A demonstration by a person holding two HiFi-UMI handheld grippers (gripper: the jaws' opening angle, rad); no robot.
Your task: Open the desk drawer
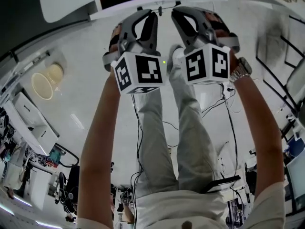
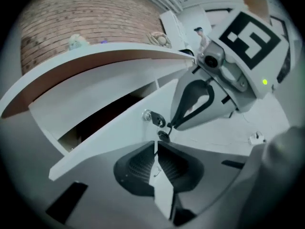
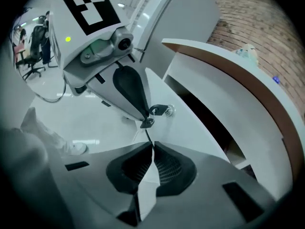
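The white drawer front (image 2: 109,137) hangs under the desk top (image 2: 95,56), with a dark gap (image 2: 100,113) showing between them. A key (image 2: 153,118) sits in its lock, and a second key dangles below it. My left gripper (image 2: 156,144) is shut on the thin lower edge of the drawer front. My right gripper (image 3: 152,147) is shut on the same edge of the drawer front (image 3: 190,132), just beside the key (image 3: 162,110). In the head view the left gripper (image 1: 151,12) and the right gripper (image 1: 175,11) point side by side at the drawer (image 1: 157,3).
A brick wall (image 2: 81,18) stands behind the desk. The person's legs (image 1: 181,128) are below the grippers, and cables (image 1: 138,128) trail over the floor. A round basket (image 1: 45,82) and a white cabinet (image 1: 28,123) stand at the left.
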